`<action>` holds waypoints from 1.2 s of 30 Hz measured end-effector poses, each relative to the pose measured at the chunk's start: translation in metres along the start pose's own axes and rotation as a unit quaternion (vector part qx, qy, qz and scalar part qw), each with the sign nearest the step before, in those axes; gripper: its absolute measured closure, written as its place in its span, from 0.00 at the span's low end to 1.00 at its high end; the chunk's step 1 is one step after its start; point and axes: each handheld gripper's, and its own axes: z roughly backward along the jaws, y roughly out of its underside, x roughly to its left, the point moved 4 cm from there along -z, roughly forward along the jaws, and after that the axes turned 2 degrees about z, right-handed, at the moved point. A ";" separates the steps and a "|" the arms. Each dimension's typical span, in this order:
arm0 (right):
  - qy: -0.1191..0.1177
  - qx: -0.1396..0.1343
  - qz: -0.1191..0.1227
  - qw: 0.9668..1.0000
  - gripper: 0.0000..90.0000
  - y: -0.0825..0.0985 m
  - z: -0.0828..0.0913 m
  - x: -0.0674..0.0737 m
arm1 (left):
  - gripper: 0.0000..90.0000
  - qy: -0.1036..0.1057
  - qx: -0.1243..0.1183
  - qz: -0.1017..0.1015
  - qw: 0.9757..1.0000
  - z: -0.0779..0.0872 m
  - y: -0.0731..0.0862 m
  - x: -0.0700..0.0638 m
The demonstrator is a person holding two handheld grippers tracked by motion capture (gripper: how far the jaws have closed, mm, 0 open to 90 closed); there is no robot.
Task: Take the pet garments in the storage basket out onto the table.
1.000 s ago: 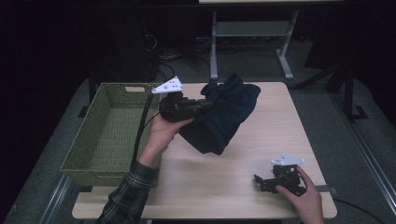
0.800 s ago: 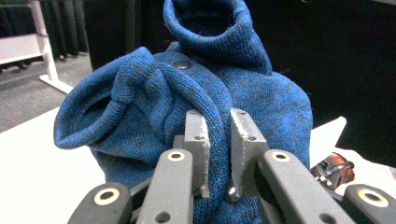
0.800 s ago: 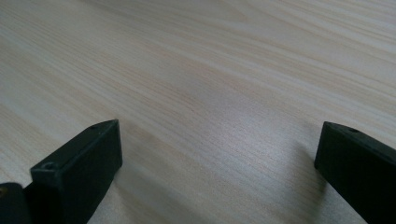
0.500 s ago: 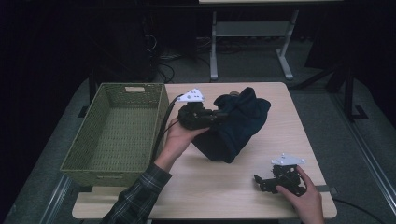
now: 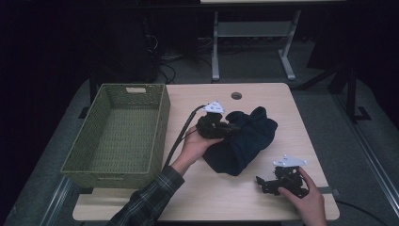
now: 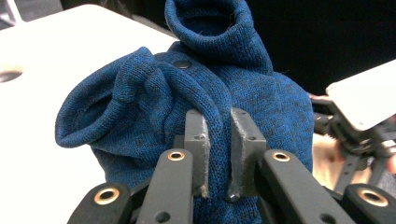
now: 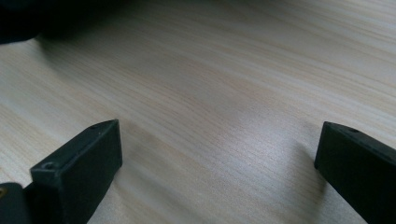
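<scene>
A dark blue knit garment (image 5: 244,139) lies bunched on the wooden table (image 5: 263,94), right of centre. My left gripper (image 5: 230,128) is shut on a fold of it; in the left gripper view the grey pads (image 6: 196,140) pinch the blue knit (image 6: 210,93) between them. The garment rests low on the table under that grip. My right gripper (image 5: 263,183) rests near the front right corner of the table, jaws wide apart. In the right gripper view my right gripper (image 7: 217,158) has only bare wood (image 7: 210,70) between its jaws.
A green woven basket (image 5: 160,127) stands at the table's left side, with nothing in it. A round cable hole (image 5: 236,96) sits near the table's far edge. A metal stand (image 5: 254,28) and cables are on the floor behind.
My left gripper has carried the garment down and to the right, from above the basket's edge to the table. The right gripper has stayed put.
</scene>
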 end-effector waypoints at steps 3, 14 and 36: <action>0.000 0.000 0.000 1.000 0.01 0.000 0.000 0.000 | 0.87 0.000 0.016 0.004 1.000 -0.011 0.006 0.005; -0.001 -0.002 0.000 1.000 0.01 0.000 0.000 0.000 | 0.87 -0.009 0.051 0.013 0.999 -0.049 0.022 0.021; 0.000 -0.001 0.000 1.000 0.01 0.000 0.000 0.000 | 0.24 -0.029 0.053 -0.008 0.998 -0.026 0.014 0.020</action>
